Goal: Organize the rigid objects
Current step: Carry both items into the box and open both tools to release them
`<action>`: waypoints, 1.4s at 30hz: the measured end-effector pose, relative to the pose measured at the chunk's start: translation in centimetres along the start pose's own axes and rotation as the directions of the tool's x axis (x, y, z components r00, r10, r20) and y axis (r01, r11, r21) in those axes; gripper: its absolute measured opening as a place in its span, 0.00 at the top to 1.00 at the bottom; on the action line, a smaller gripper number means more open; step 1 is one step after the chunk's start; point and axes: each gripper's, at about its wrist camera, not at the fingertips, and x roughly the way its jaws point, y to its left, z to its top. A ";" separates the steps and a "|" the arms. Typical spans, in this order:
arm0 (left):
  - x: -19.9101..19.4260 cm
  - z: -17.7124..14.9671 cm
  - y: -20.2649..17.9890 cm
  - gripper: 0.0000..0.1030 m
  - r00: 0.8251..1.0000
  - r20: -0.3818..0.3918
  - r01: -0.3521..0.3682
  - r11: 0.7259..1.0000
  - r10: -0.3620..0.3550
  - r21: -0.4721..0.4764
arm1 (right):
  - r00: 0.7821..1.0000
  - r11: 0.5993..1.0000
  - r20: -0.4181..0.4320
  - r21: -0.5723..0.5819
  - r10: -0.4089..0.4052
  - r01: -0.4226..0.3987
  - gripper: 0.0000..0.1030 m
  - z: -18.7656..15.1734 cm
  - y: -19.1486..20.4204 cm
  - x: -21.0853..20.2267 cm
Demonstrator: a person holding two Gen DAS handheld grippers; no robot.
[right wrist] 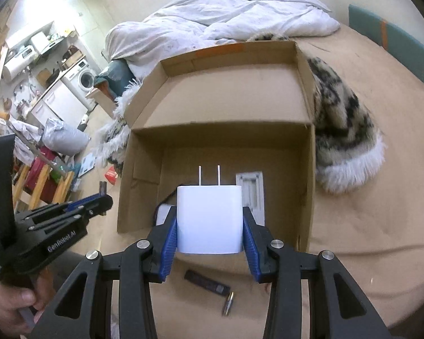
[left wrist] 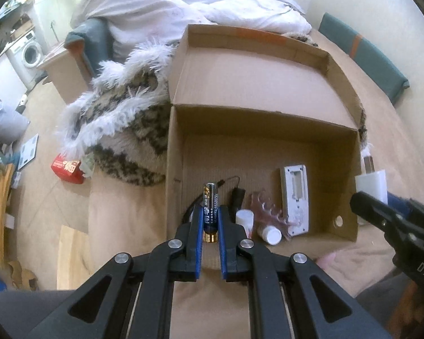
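Blue-padded left fingers (left wrist: 199, 234) grip a battery (left wrist: 210, 212) by its smooth, stiff barrel, above the cardboard box (left wrist: 268, 118). Right fingers (right wrist: 168, 238) clamp a light, hard, white charger (right wrist: 209, 220) by its flat sides.

Your left wrist view looks steeply down along its fingers, close over the near end of the box (left wrist: 268, 130), while your right wrist view faces the same box (right wrist: 223, 138) from slightly rightward, apparently a little less steeply.
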 end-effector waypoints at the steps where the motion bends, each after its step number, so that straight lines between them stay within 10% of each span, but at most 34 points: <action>1: 0.6 0.5 -0.2 0.91 1.000 -0.001 -0.007 1.000 0.007 0.012 | 1.000 1.000 -0.001 -0.002 -0.002 0.002 0.57 0.4 0.0 0.4; 15: 8.6 1.1 -1.5 0.91 0.997 -0.074 0.010 0.998 -0.006 0.065 | 0.989 0.998 -0.147 0.063 -0.019 0.028 0.57 -0.7 -3.6 9.7; 42: 12.5 0.1 -1.7 0.91 0.991 -0.134 -0.014 0.998 0.022 0.063 | 0.966 0.995 -0.253 0.078 -0.047 0.069 0.56 -1.1 -4.2 13.5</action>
